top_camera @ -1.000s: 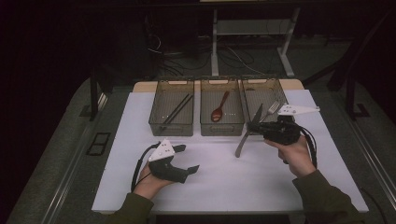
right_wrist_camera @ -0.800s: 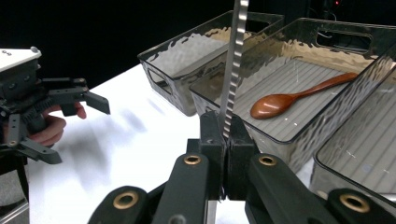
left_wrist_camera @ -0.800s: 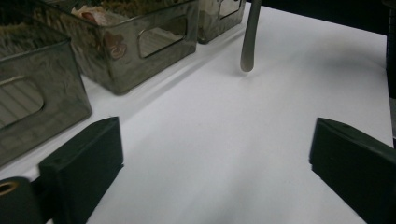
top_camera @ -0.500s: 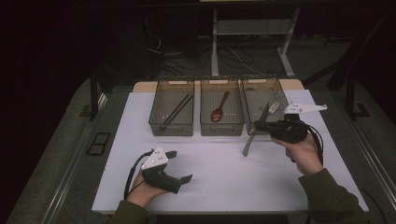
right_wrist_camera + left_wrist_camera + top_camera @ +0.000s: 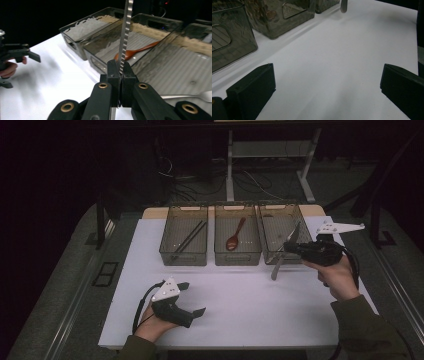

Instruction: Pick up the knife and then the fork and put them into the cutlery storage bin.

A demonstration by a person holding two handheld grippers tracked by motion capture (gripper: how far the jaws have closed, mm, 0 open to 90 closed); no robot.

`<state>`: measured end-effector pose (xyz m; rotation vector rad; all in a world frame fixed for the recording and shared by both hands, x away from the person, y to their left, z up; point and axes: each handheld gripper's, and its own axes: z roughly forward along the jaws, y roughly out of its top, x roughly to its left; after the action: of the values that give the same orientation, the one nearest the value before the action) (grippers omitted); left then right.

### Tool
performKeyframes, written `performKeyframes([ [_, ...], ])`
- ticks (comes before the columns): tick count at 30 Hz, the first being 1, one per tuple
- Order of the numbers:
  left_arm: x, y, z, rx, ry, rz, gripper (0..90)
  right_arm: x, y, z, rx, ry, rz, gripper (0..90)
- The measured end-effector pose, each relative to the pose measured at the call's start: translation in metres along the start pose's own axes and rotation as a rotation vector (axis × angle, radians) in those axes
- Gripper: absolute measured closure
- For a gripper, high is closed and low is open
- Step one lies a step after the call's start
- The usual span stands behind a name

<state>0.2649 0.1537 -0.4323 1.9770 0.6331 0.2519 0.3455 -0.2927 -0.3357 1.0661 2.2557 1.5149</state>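
My right gripper (image 5: 290, 248) is shut on a serrated table knife (image 5: 277, 266), held in the air at the front of the right bin (image 5: 301, 220). In the right gripper view the blade (image 5: 125, 32) stands straight up from my right gripper (image 5: 121, 72). The knife's handle hangs down toward the white mat. My left gripper (image 5: 195, 298) rests low over the mat at the front left. Its jaws have just been opening and stand wide apart with nothing between them. In the left gripper view only bare mat lies across my left gripper (image 5: 327, 85).
Three clear bins stand in a row at the back of the white mat (image 5: 250, 305). The left bin (image 5: 165, 251) holds dark chopsticks (image 5: 187, 240), the middle one a wooden spoon (image 5: 235, 236). A metal utensil (image 5: 190, 95) lies in the right bin.
My right gripper has carried the knife to the right and a little up, closer to the right bin. My left hand has slid slightly toward the table's front, its jaws spreading a little wider.
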Motion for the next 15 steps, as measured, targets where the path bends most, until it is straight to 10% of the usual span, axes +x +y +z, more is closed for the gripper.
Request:
performKeyframes([
  [15,-0.001,-0.001,0.0,-0.006,-0.011,-0.007,0.0,-0.029,0.04,-0.028,-0.026,-0.107,-0.011,87.4],
])
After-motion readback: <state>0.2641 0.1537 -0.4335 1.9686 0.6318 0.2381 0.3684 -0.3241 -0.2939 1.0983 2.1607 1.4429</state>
